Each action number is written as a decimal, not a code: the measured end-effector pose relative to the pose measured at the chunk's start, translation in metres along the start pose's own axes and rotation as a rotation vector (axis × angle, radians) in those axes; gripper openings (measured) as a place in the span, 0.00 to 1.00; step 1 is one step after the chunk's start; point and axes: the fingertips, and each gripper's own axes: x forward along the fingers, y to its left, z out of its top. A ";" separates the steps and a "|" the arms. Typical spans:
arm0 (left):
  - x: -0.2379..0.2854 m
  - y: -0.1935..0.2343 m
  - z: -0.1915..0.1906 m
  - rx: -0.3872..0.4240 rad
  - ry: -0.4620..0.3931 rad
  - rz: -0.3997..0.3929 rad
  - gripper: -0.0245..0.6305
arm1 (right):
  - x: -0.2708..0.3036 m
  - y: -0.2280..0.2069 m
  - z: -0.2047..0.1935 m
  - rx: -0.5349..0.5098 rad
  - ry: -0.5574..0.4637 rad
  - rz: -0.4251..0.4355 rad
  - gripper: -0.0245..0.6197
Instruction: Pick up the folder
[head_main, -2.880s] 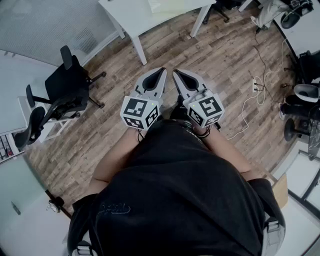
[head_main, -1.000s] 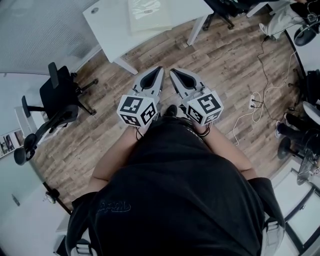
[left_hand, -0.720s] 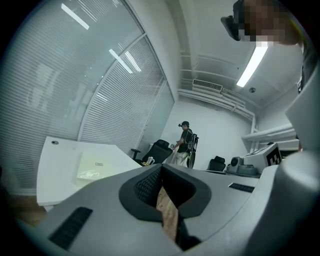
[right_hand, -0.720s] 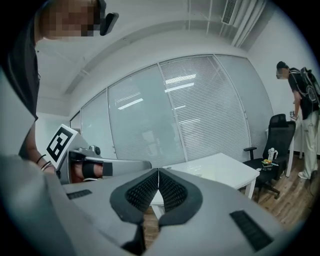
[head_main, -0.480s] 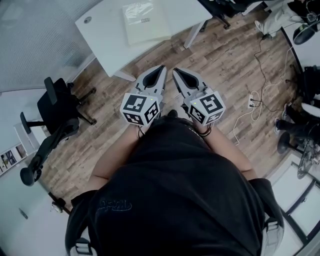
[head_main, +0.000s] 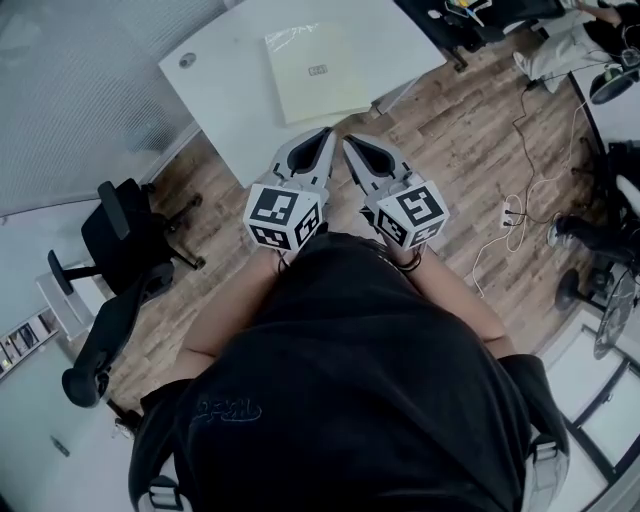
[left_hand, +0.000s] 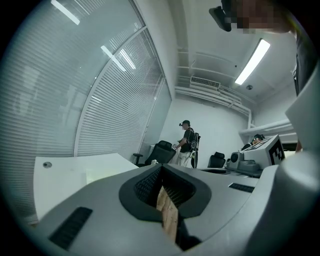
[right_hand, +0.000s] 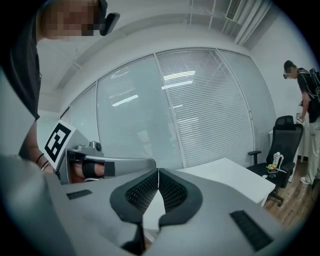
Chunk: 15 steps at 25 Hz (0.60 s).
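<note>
The pale yellow folder (head_main: 318, 72) is seen lying flat on the white surface (head_main: 220, 80), towards its near edge. The left gripper (head_main: 322, 134) and the right gripper (head_main: 349, 142) are held side by side in front of the person's body. Both are pointed towards the far side, with their tips just short of the folder's near edge in the head view. Both pairs of jaws are clenched shut, and nothing is gripped between them. The folder is placed straight ahead of the jaws and a little to the left, so the left gripper is judged slightly nearer. Its outline is close to square; the longer side seems to run from near to far, though this cannot be told surely. The jaws would have to be released before the near edge can be taken.
</note>
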 end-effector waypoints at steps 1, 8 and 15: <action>0.001 0.008 0.006 0.004 -0.003 -0.006 0.06 | 0.008 -0.002 0.004 0.000 -0.003 -0.006 0.07; 0.003 0.052 0.038 0.027 -0.028 -0.040 0.06 | 0.053 0.001 0.029 -0.015 -0.041 -0.040 0.07; 0.012 0.069 0.048 0.010 -0.027 -0.080 0.06 | 0.072 -0.010 0.039 -0.007 -0.057 -0.068 0.07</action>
